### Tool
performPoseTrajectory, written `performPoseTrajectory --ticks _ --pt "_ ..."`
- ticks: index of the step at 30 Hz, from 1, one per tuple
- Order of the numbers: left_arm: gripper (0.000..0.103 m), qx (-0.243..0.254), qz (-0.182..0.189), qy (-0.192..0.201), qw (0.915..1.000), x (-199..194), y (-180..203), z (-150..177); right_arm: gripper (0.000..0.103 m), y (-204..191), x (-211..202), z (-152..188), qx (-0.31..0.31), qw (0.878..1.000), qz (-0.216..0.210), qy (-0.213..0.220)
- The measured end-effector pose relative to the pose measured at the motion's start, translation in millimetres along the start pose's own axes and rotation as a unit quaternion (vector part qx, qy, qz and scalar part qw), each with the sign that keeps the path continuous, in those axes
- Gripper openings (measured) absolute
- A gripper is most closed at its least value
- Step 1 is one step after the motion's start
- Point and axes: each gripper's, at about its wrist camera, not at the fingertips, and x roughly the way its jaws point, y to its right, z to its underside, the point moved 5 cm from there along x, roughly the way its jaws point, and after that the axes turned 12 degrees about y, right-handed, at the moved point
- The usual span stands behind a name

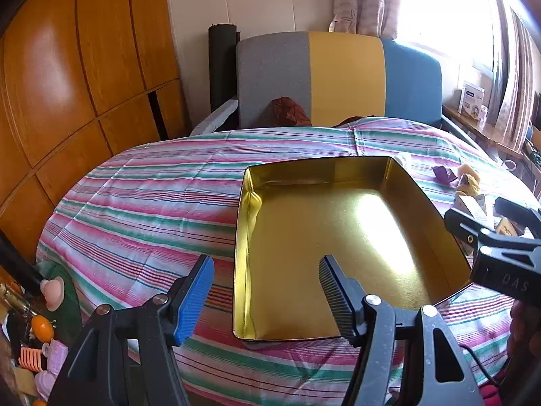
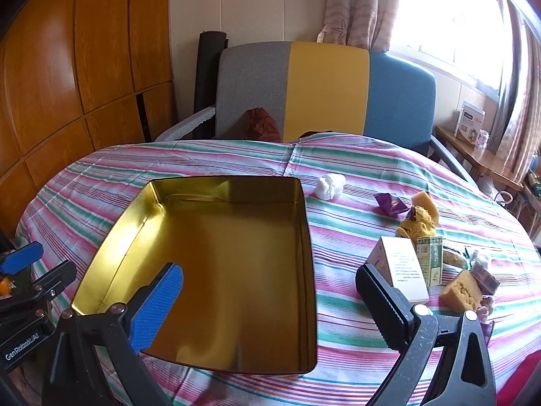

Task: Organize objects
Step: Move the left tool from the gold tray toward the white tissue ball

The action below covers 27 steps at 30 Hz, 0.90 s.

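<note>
A: How are the claws set?
B: The left claw is held apart with nothing between its pads, over the near left wall of the tin. The right claw is spread wide, also holding nothing, over the tin's near right corner.

A: And the tin?
B: It is laid open side up on the striped surface, gold inside, its long axis running away from the claws toward the chair.

A: What else is seen?
B: Right of the tin, apart from it, a white wad, a purple packet, two small boxes and a yellow sponge are scattered. Wooden panels are on the left, a bright window on the right.

A: The pose?
B: Both claws are tilted downward.
</note>
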Motion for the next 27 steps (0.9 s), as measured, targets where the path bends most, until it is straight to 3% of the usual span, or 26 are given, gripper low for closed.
performPoseTrajectory --ticks 11,20,27 --pt "0.066 0.016 0.018 -0.01 0.9997 8.5 15.0 -1.9 0.103 47.3 7.5 -8.7 0.023 0.999 0.026 -0.001" --pt "0.066 0.024 0.08 -0.039 0.9957 25.1 41.2 -3.1 0.103 115.2 15.7 -18.6 0.055 0.996 0.069 -0.009" --pt "0.067 0.027 0.102 -0.064 0.9923 51.9 64.4 -30.6 0.103 185.0 29.7 -16.4 0.068 0.992 0.108 -0.012"
